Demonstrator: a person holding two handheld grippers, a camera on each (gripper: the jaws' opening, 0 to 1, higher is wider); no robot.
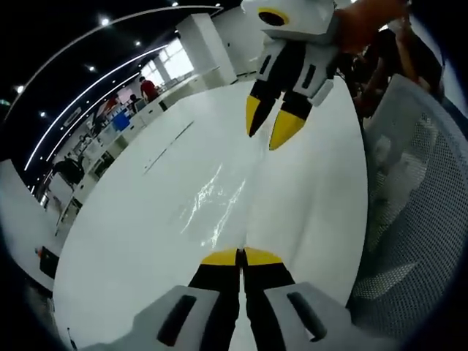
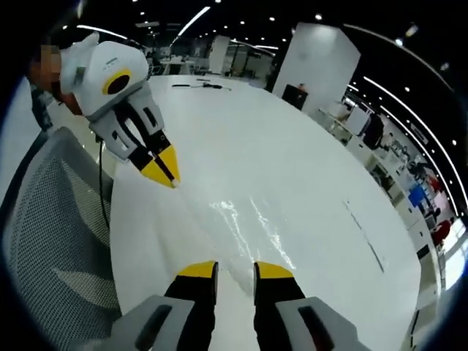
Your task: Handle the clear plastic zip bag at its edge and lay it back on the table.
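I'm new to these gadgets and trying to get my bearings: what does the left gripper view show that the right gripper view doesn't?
Left gripper view: a person in a red top among distant desks, and the left gripper seen from behind, shut.

Right gripper view: a white pillar, dark items at the table's far end, and the right gripper seen from behind, open.

Shared: the white table, the glinting clear plastic bag on it, a grey mesh chair beside the table, and the opposite gripper reaching in.

white grippers (image 1: pixel 239 257) (black fingers) with yellow tips
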